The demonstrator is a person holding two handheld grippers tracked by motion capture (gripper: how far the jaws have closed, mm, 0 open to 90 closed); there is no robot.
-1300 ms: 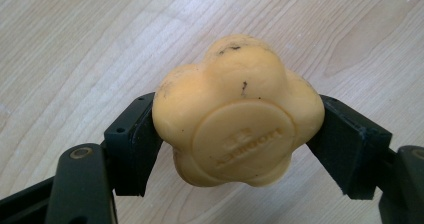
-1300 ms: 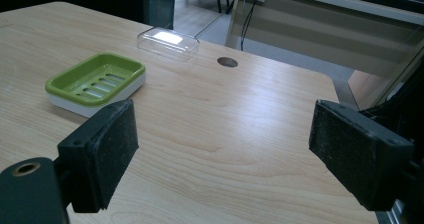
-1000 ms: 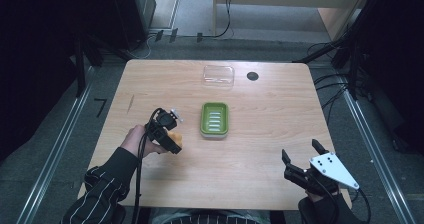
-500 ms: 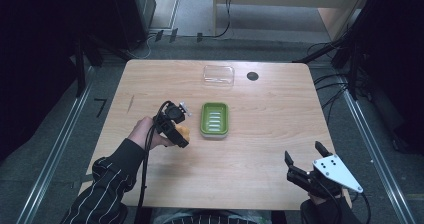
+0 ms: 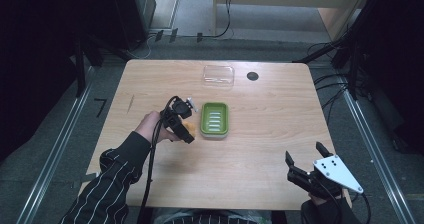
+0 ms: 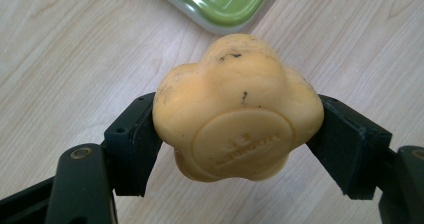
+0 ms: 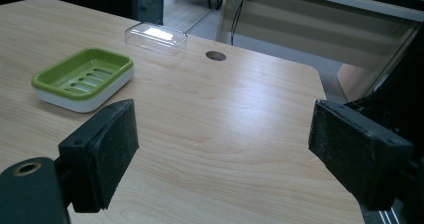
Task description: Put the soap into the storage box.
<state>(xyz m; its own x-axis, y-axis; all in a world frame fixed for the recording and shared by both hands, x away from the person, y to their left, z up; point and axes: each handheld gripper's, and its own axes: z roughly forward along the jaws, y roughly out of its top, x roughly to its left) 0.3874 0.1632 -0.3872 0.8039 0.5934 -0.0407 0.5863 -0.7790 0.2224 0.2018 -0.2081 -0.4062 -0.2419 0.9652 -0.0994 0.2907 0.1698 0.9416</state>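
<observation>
Over the middle of the wooden table (image 5: 150,84), seen from the high view, the left gripper (image 5: 186,133) is up off the surface with a yellow soap (image 5: 189,129) pinched in its jaws, just beside the left edge of the green soap dish (image 5: 214,119). The dish sits near the table's centre, and a clear lid (image 5: 218,75) lies toward the far edge, with a round dark hole (image 5: 252,76) in the tabletop beside it. A striped sleeve (image 5: 112,184) comes in from the near edge. Down at the near right corner, the right gripper (image 5: 304,166) sits with its jaws spread wide and nothing between them.

Left gripper view now: the soap (image 6: 235,109), flower-shaped with a round stamp on its face and a few dark specks, is clamped on both sides by the black pads (image 6: 132,144). Behind it, a corner of the green dish (image 6: 220,4) shows, close to the soap.

Right gripper view: both pads (image 7: 102,149) stand far apart over bare wood. The soap dish (image 7: 82,79) rests off toward the left edge, empty, its slotted floor showing. The clear lid (image 7: 156,36) lies beyond it by the far edge, the hole (image 7: 215,56) just to its right.
</observation>
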